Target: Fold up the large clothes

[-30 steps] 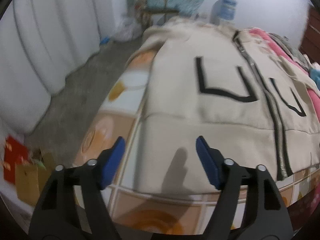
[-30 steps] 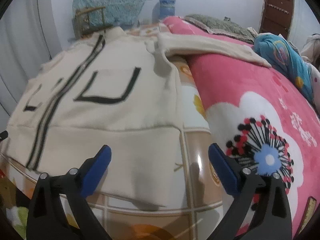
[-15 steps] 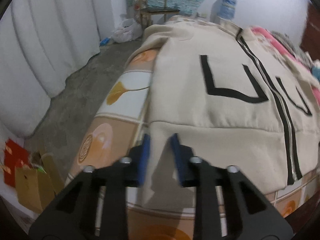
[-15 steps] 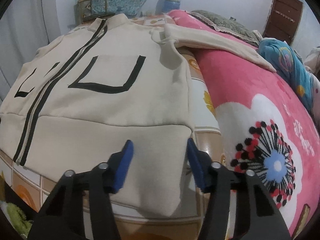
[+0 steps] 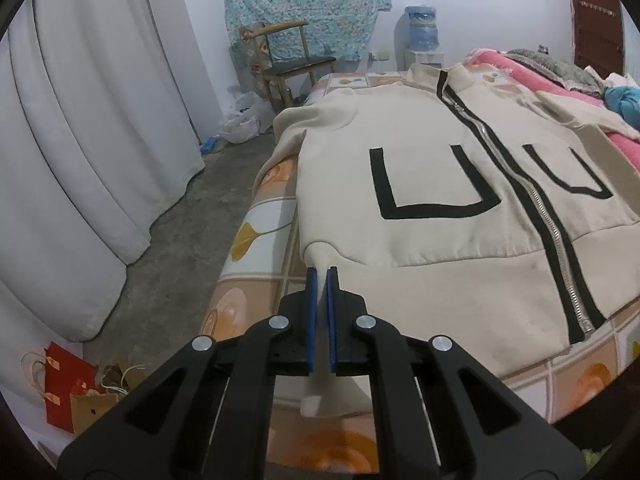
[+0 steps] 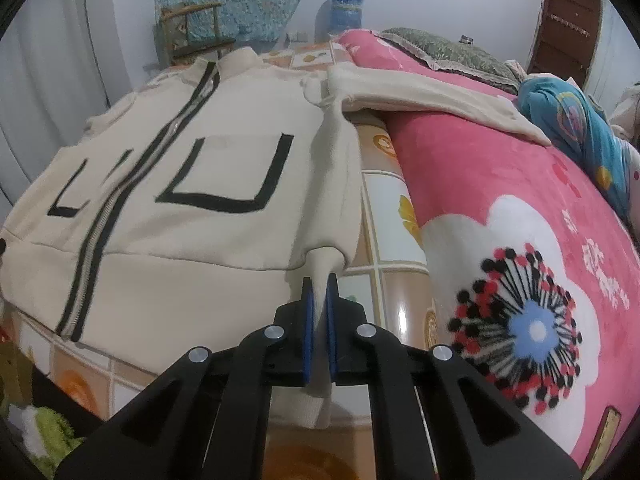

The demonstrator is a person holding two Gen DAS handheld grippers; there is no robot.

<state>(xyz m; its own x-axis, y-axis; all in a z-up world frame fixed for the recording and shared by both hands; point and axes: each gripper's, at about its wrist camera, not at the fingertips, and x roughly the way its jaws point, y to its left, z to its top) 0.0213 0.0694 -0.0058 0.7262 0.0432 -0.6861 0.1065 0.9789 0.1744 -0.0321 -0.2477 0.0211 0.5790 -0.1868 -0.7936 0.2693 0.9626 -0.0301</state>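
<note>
A cream zip-up jacket [image 5: 440,236] with black U-shaped pocket trim lies face up, spread flat on the bed. My left gripper [image 5: 320,276] is shut on the jacket's near left hem corner, with cloth pinched between the blue pads. In the right wrist view the same jacket [image 6: 192,240] fills the left half. There my right gripper [image 6: 319,284] is shut on the near right hem corner, which rises into a pulled-up ridge. One sleeve [image 6: 424,94] lies stretched across the pink blanket.
The bed sheet [image 5: 260,240] has an orange tile print. A pink floral blanket [image 6: 520,280] covers the right side, with blue bedding [image 6: 576,128] beyond. White curtains [image 5: 80,140], a wooden chair [image 5: 288,60] and paper bags [image 5: 68,384] stand left on the concrete floor.
Both grippers went from wide open to shut on the jacket's hem corners. The left one has lifted its corner a little; a fold now rises at the right corner.
</note>
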